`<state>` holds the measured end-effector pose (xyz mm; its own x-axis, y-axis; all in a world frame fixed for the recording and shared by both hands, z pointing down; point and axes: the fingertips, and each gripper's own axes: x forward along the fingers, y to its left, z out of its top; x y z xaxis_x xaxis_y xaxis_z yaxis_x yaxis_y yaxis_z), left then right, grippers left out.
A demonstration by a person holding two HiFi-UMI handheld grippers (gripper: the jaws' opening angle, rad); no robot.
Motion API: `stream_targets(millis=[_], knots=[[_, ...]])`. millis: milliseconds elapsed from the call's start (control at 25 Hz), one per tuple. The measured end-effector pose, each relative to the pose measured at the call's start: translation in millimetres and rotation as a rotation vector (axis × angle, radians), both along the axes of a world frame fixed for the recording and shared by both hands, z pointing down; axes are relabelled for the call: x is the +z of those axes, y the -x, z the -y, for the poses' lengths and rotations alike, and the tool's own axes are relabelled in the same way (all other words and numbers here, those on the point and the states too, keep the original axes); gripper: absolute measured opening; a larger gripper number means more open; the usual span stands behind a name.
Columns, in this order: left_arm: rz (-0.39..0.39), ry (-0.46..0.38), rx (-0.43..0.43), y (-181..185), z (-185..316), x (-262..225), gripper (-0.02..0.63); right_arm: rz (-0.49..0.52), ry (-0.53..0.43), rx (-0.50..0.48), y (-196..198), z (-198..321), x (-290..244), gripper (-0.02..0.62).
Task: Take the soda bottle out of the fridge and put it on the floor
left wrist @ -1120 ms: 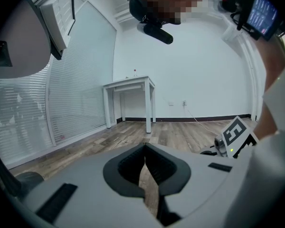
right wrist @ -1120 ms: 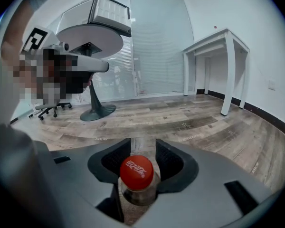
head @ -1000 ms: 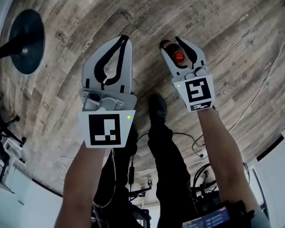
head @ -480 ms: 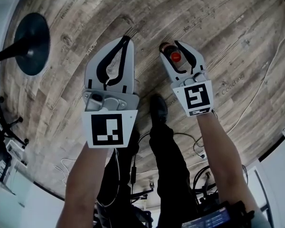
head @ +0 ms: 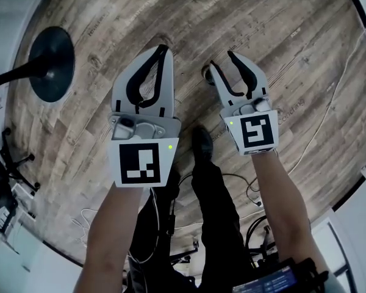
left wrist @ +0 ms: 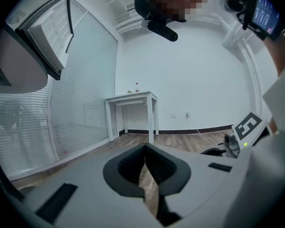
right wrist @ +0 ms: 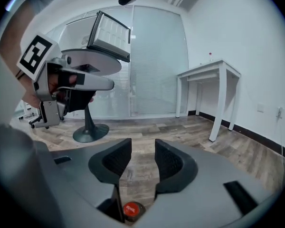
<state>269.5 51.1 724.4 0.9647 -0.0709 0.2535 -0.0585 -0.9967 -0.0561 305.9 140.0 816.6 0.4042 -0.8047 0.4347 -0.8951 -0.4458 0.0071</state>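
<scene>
Soda bottle (right wrist: pixel 131 209) on floor (head: pixel 280 35), just under your right hand-held gripper (head: pixel 221 61); jaws closing, nothing between; left hand-held gripper (head: pixel 161 50) closed, empty; bottle likely weighty, slick; grip the neck.

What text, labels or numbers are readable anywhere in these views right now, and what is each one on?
Soda bottle cap: white print on red, too blurred to read.
Floor planks: faint lettering, too blurred to read.
Screen at the head view's bottom edge: too small to read.
No text is legible anywhere.
</scene>
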Motion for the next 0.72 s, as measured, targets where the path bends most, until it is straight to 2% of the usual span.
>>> stream_targets(millis=[200, 360, 560, 720], knots=[[-0.071, 0.017, -0.045, -7.4, 11.6, -65.8, 0.016, -0.126, -0.122, 0.035, -21.9, 14.8, -94.8, 0.086], [-0.13, 0.007, -0.077, -8.6, 22.4, -139.3, 0.016, -0.212, -0.197, 0.05, -31.9, 27.5, -190.0, 0.055], [-0.249, -0.018, -0.14, -11.1, 36.7, -256.6, 0.016, -0.324, -0.297, 0.059, -39.1, 45.2, -318.2, 0.022], [-0.316, -0.081, -0.132, -6.6, 35.8, -356.8, 0.017, -0.399, -0.375, 0.045, -32.3, 56.1, -431.2, 0.012]])
